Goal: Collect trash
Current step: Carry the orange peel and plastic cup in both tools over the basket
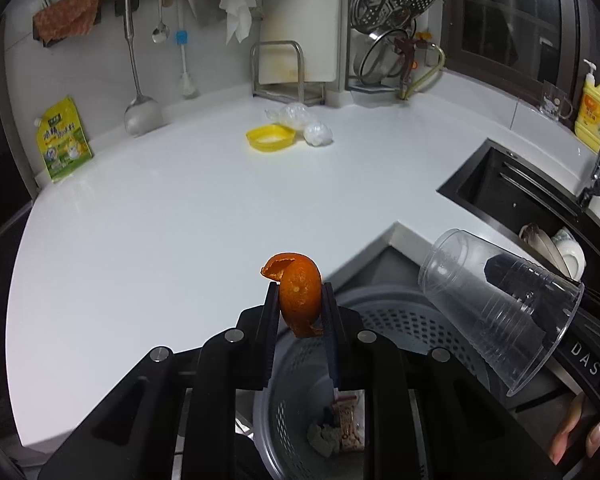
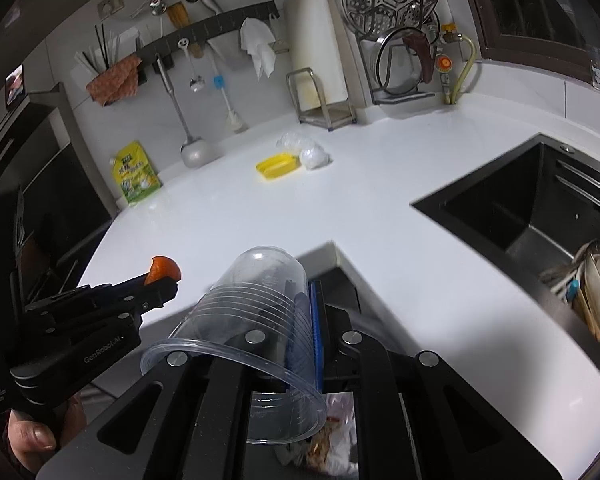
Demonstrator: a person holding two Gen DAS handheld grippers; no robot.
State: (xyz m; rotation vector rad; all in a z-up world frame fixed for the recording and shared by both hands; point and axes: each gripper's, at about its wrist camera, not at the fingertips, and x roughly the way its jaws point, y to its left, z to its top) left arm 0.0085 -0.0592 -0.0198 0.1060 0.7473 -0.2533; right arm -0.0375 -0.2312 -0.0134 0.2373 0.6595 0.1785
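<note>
While both hands hovered by the grey perforated plastic bin [image 1: 400, 320] below the edge of the white surface [image 1: 160, 216], each gripper carried 1 piece of trash. The left gripper [image 1: 300, 304] was closed narrowly on a curled orange peel [image 1: 298, 294], pinched at its middle with the torn end sticking up. The right gripper [image 2: 308, 320] was clamped on the wall of a clear ribbed plastic cup [image 2: 252, 320], which lay tilted with its mouth toward the camera. The peel sat over the bin's near rim rather than its centre, so an early release could have dropped it outside. The cup's thin wall looked liable to buckle or slip. It possibly hung only partly over the bin, though the right wrist view hid most of the rim.
</note>
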